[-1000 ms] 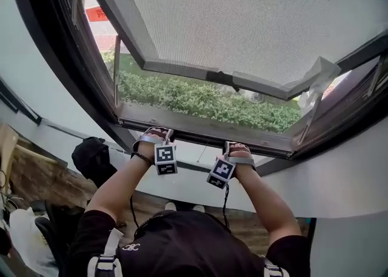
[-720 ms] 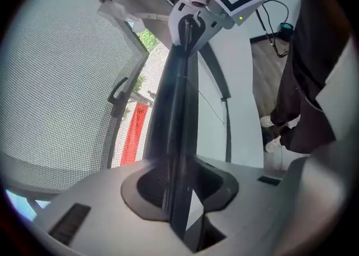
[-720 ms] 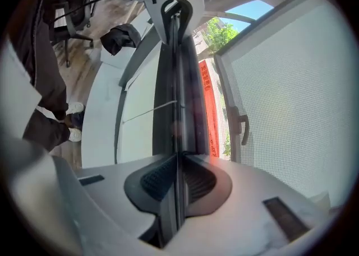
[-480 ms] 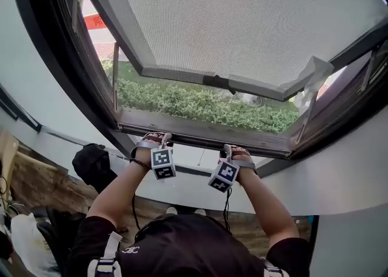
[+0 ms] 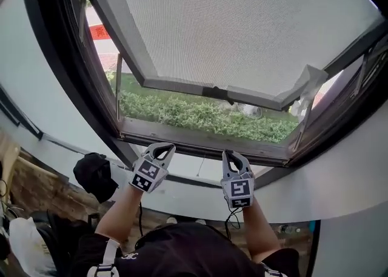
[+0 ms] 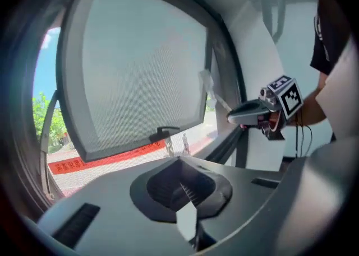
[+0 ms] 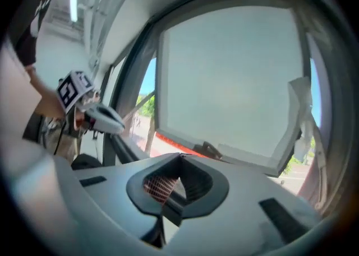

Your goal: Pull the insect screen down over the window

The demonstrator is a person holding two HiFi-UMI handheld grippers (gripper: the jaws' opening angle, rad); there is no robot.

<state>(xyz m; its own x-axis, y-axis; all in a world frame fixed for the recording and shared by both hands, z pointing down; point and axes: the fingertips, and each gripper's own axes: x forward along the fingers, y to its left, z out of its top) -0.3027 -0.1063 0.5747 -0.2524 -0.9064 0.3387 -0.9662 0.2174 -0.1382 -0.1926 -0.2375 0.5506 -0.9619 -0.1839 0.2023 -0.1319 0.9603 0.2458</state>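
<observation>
**A:** Head view first. What did you log?

**B:** A person stood at the window, arms raised. The insect screen (image 5: 242, 33) sat high. Its bottom bar (image 5: 182, 85) hung well above the lower window frame (image 5: 200, 139). A hedge (image 5: 200, 115) and a red banner (image 5: 100, 31) showed through the gap. There was a dark latch (image 5: 217, 93) at mid-bar and a loose white strip (image 5: 310, 80) at the screen's right corner.

**A:** And the grippers?

**B:** The left gripper (image 5: 162, 147) and right gripper (image 5: 234, 155) were side by side just below that frame, tips pointing up. Both were well apart from the screen.

**A:** Left gripper view?

**B:** The jaws had just been closing and met at the tips, with nothing between them. The insect screen (image 6: 134, 70) filled the view ahead, with the latch on its lower bar and the banner beneath. The right gripper showed off to the right with its marker cube (image 6: 286, 95).

**A:** Right gripper view?

**B:** Much the same. The jaws had just been closing, tips together and empty. The insect screen (image 7: 235, 75) lay ahead, untouched, its bar up off the frame. The left gripper (image 7: 118, 126) showed at the left edge.
</observation>
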